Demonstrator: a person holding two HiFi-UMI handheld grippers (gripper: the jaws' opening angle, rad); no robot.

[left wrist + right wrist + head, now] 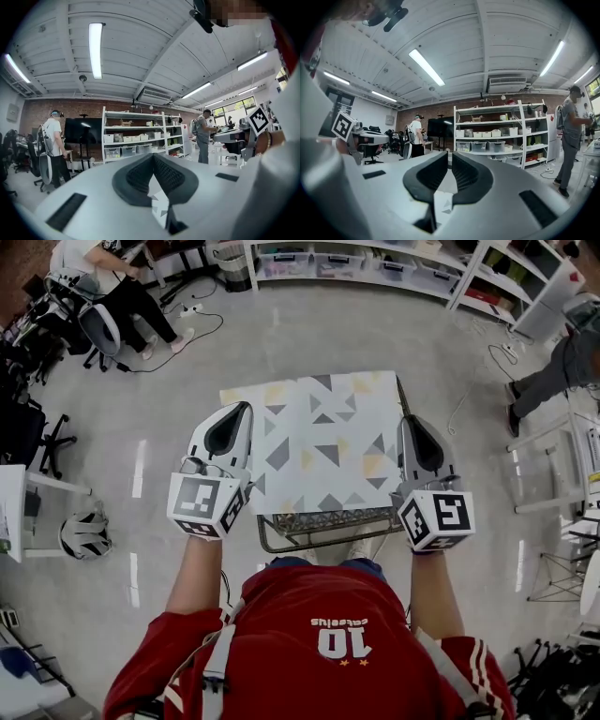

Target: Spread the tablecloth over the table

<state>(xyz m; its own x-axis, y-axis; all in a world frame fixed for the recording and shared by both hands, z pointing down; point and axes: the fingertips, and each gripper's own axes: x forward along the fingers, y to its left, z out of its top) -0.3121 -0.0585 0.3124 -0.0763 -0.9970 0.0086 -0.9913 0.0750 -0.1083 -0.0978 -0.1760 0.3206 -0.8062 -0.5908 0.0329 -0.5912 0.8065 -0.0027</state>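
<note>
Red jersey [319,634]: lowermost in the head view.
Left hand-held gripper [242,411]: clenched on tablecloth [323,442] edge.
Right hand-held gripper [409,423]: clenched on the opposite edge.
Surface [328,521]: near rim bare.

Small metal wire-frame worktop [323,521] stands on glossy grey floor [281,343]. 1 tablecloth [319,437], white with grey and yellow triangles, lies over top; near mesh edge and rim show bare.
</note>
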